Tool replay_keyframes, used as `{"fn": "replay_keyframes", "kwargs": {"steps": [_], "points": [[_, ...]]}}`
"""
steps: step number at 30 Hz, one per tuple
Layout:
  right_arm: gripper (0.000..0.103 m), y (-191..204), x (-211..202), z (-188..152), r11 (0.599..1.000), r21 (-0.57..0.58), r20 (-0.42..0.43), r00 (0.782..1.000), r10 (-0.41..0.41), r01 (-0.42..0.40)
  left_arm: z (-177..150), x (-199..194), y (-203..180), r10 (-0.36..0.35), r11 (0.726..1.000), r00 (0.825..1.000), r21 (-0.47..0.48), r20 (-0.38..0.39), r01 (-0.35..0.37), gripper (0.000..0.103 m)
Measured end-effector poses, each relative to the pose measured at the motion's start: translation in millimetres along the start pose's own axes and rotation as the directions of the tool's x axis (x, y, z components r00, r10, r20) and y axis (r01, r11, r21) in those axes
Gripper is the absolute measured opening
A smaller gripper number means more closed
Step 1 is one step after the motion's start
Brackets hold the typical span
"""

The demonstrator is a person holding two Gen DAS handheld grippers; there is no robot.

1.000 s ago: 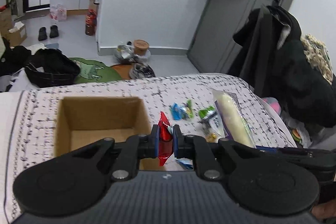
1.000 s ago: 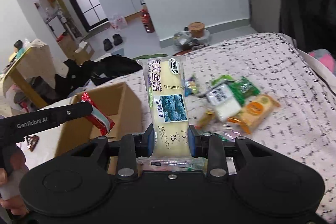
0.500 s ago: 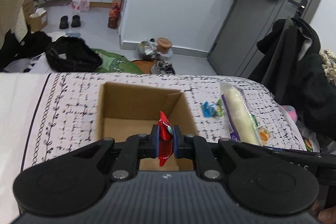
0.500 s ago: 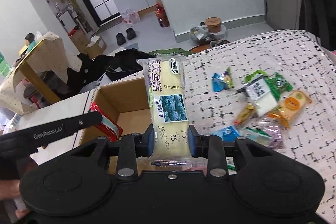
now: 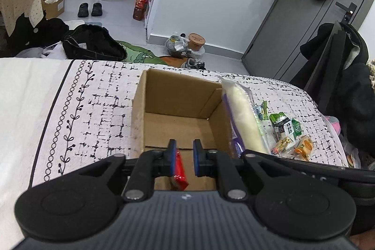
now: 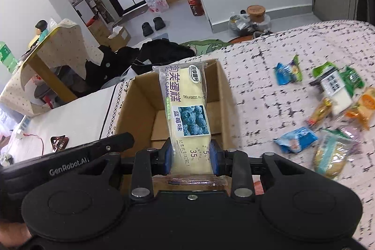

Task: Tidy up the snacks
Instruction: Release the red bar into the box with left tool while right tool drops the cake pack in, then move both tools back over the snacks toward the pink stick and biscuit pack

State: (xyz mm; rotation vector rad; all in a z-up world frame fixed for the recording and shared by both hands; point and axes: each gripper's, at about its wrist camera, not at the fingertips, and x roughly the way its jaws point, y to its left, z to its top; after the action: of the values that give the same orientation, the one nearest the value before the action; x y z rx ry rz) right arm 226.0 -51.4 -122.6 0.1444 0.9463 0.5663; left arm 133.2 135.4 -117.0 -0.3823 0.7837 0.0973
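Observation:
An open cardboard box (image 5: 140, 107) stands on the patterned bed cover; it also shows in the right wrist view (image 6: 225, 90). My left gripper (image 5: 184, 156) is open over the box, and a red snack packet (image 5: 180, 171) lies loose below its jaws inside the box. My right gripper (image 6: 189, 156) is shut on a long blueberry cake packet (image 6: 185, 114), held above the box's right side; the packet also shows in the left wrist view (image 5: 243, 118). Several loose snack packets (image 6: 332, 107) lie on the cover to the right.
The bed cover (image 5: 89, 114) ends at a far edge, with the floor, a black bag (image 5: 91, 43) and shoes (image 5: 90, 9) beyond. Dark coats (image 5: 346, 90) hang at the right. The left gripper's arm (image 6: 70, 158) crosses the right wrist view.
My left gripper has moved over the box and opened, letting the red packet drop inside. My right gripper has carried the cake packet leftward over the box.

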Motion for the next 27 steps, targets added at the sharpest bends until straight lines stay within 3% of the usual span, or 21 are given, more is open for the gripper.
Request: {"fn": "replay_keyframes", "kwargs": {"steps": [5, 7, 9, 15, 20, 27], "points": [[0.038, 7, 7, 2, 0.999, -0.011, -0.012, 0.999, 0.035, -0.035, -1, -2, 4, 0.023, 1.0, 1.0, 0.01, -0.001, -0.023, 0.021], [0.046, 6, 3, 2, 0.999, -0.016, -0.008, 0.999, 0.039, -0.04, -2, -3, 4, 0.039, 0.999, 0.999, 0.011, -0.005, -0.039, 0.031], [0.051, 5, -4, 2, 0.999, -0.031, 0.009, 0.999, 0.037, -0.037, -3, -5, 1, 0.047, 0.999, 0.999, 0.019, 0.0, -0.047, 0.049], [0.056, -16, -19, 1, 1.0, -0.02, 0.026, 1.0, -0.012, 0.013, -4, -8, -15, 0.049, 0.998, 0.998, 0.047, 0.034, -0.051, 0.077], [0.065, -38, -35, -1, 0.998, -0.015, 0.046, 0.997, -0.063, 0.064, -6, -6, -31, 0.064, 0.995, 0.997, 0.074, 0.051, -0.067, 0.088], [0.074, -64, -51, 0, 0.994, 0.004, 0.062, 0.992, -0.113, 0.113, -7, -6, -48, 0.041, 0.996, 0.999, 0.077, 0.034, -0.044, 0.09]]}}
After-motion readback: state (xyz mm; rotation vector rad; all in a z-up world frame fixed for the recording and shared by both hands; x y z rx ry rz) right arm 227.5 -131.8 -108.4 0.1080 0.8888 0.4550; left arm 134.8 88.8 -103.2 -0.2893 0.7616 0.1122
